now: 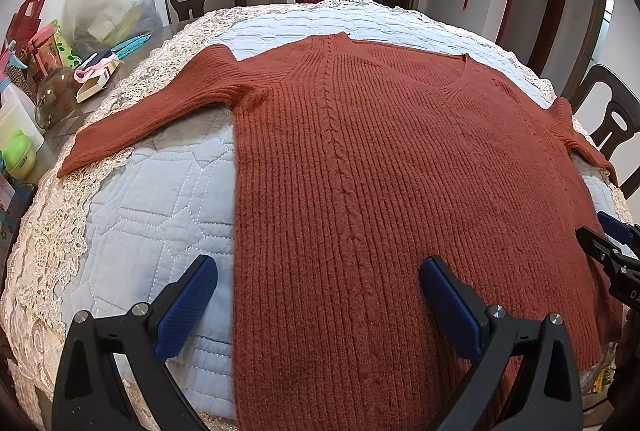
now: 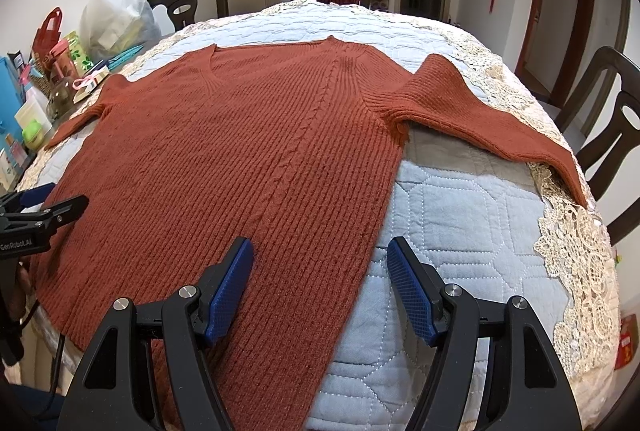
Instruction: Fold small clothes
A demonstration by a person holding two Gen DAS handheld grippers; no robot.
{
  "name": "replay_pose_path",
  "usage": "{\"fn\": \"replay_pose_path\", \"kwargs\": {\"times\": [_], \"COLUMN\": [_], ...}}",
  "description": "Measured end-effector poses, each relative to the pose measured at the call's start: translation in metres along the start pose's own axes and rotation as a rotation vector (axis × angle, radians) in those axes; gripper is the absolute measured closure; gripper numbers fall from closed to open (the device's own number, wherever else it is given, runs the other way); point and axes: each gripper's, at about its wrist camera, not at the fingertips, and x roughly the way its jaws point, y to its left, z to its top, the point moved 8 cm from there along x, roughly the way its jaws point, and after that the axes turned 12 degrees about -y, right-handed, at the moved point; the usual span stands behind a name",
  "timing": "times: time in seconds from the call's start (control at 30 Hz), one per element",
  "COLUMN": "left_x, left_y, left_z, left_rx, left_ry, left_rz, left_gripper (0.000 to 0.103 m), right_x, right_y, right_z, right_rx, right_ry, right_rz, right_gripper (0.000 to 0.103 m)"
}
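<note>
sweater (image 1: 360,159) is laid out flat, front up, across the middle of both views on a pale blue quilted cover (image 1: 160,215) with a lace border (image 1: 52,231). so i'd say this is the very start of the fold, nothing turned over yet.

left gripper (image 1: 318,305) sits at the bottom of the left wrist view, fingers spread wide and holding nothing, straddling the sweater's side edge near the hem: one blue pad (image 1: 188,311) over the quilt, the other over the knit. right gripper (image 2: 320,287) is the same deal at the bottom of its view, wide open and empty, straddling the opposite side edge. can't tell if either is actually touching the cloth or just above it.

both sleeves are stretched out, one (image 1: 152,111) toward the left of the left wrist view, the other (image 2: 480,119) toward the right of the right wrist view. my guess is the next move is pinching a side edge or sleeve and bringing it in over the body.

material-wise it's a rust-red ribbed knit, fuzzy and thick, with a v-neck and a cable running down each side. looks soft and floppy, so it'll probably sag and drag unless both layers are caught. the quilt's stitching is bumpy, may grab the fuzz a bit.
</note>
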Motion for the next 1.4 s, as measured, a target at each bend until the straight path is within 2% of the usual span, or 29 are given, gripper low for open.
{"fn": "replay_pose_path", "kwargs": {"times": [1.4], "left_x": [0.0006], "left_y": [-0.0004], "left_z": [-0.0001], "left_rx": [0.003], "left_ry": [-0.005], "left_rz": [0.012], "left_gripper": [0.000], "right_x": [-0.0017], "right_y": [0.0002], "right_z": [-0.0019], "right_rx": [-0.004], "right_ry": [0.005], "right_rz": [-0.003], "right_gripper": [0.033]}}
